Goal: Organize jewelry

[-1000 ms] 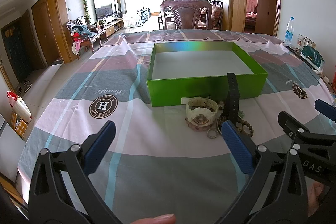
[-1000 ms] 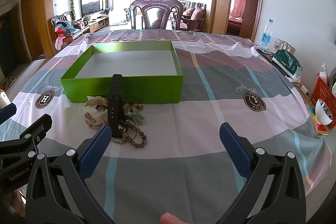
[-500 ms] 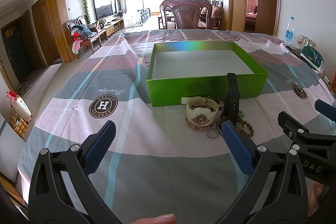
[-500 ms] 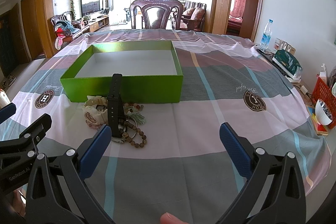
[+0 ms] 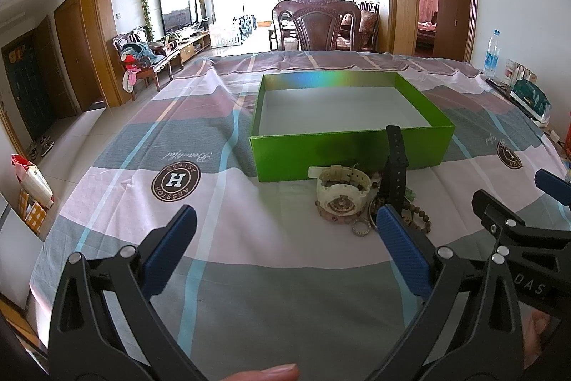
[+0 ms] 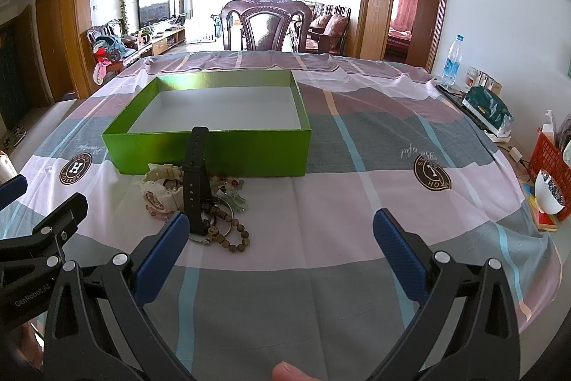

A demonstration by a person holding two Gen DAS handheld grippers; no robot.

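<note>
A green open box (image 5: 351, 154) (image 6: 214, 150) with a white inside stands on the table, nothing in it. In front of its near wall lies a jewelry pile: a cream watch (image 5: 340, 190) (image 6: 160, 190), a black watch (image 5: 394, 166) (image 6: 194, 174) leaning up against the box, a brown bead bracelet (image 5: 419, 220) (image 6: 233, 234), a metal ring (image 5: 360, 226) and greenish pieces (image 6: 237, 199). My left gripper (image 5: 283, 227) is open and empty, short of the pile and left of it. My right gripper (image 6: 280, 231) is open and empty, right of the pile.
The table has a striped pink and grey cloth (image 5: 221, 238). A water bottle (image 6: 450, 59), a dark green box (image 6: 487, 109), a red basket (image 6: 549, 166) and a white bowl (image 6: 547, 193) stand along the right edge. A wooden chair (image 5: 316, 22) is behind the table.
</note>
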